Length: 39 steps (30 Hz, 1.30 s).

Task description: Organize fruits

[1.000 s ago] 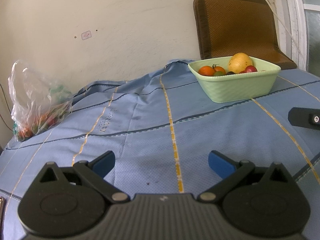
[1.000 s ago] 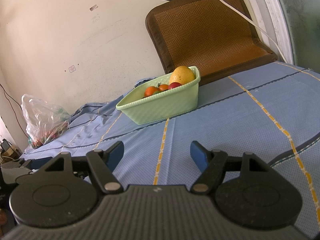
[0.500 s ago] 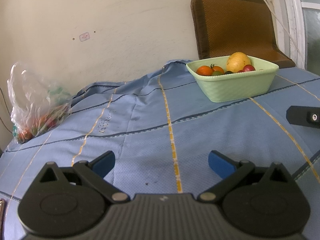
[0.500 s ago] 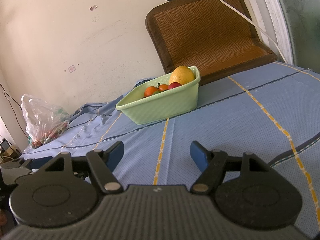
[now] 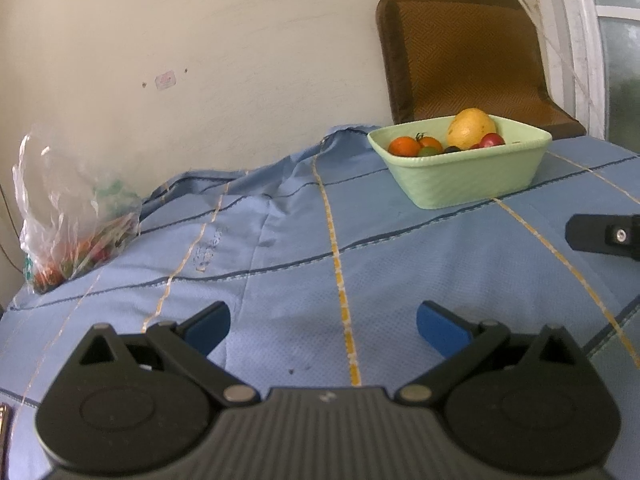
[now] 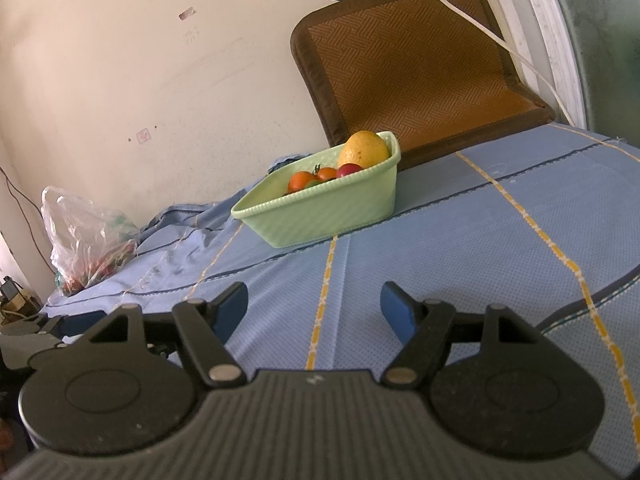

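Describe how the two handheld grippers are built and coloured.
Both are alike. The left gripper and right gripper each have a ribbed dark grey body, two round black discs, black linkage arms with silver pivot pins, and blue finger pads. No cables, hands or sleeves show.

A basket (image 5: 468, 178) stands on the cloth-covered bench (image 5: 280, 264) with the fruits (image 5: 448, 140) in it. Behind it a chair (image 5: 464, 60) stands against the wall. A plastic bag (image 5: 68, 216) lies far left, well apart from the basket.
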Each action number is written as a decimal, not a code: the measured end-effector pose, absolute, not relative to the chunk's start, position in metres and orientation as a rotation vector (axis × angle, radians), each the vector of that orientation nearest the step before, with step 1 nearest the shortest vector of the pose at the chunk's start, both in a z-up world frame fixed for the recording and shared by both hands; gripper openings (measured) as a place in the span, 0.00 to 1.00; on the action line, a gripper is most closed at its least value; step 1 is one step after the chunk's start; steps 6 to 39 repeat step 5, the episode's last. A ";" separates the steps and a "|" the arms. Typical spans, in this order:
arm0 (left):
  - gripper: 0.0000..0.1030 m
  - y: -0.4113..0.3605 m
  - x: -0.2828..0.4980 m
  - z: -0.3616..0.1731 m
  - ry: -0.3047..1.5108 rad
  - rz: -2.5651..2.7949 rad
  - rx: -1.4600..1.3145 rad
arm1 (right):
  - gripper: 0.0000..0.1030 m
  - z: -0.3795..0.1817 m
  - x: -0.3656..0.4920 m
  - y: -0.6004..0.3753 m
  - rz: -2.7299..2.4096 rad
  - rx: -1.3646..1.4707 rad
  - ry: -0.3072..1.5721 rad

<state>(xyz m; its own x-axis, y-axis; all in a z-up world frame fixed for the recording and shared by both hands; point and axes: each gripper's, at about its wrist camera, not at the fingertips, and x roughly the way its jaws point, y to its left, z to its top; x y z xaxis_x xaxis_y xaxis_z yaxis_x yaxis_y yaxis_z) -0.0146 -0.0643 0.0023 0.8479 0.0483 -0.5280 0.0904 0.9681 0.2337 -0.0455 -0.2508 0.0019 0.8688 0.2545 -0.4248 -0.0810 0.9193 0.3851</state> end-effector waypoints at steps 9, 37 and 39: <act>1.00 -0.064 -0.011 0.002 0.579 -0.018 0.249 | 0.73 0.002 -0.046 -0.250 0.180 0.371 0.488; 1.00 -0.064 -0.011 0.002 0.579 -0.018 0.249 | 0.73 0.002 -0.046 -0.250 0.180 0.371 0.488; 1.00 -0.064 -0.011 0.002 0.579 -0.018 0.249 | 0.73 0.002 -0.046 -0.250 0.180 0.371 0.488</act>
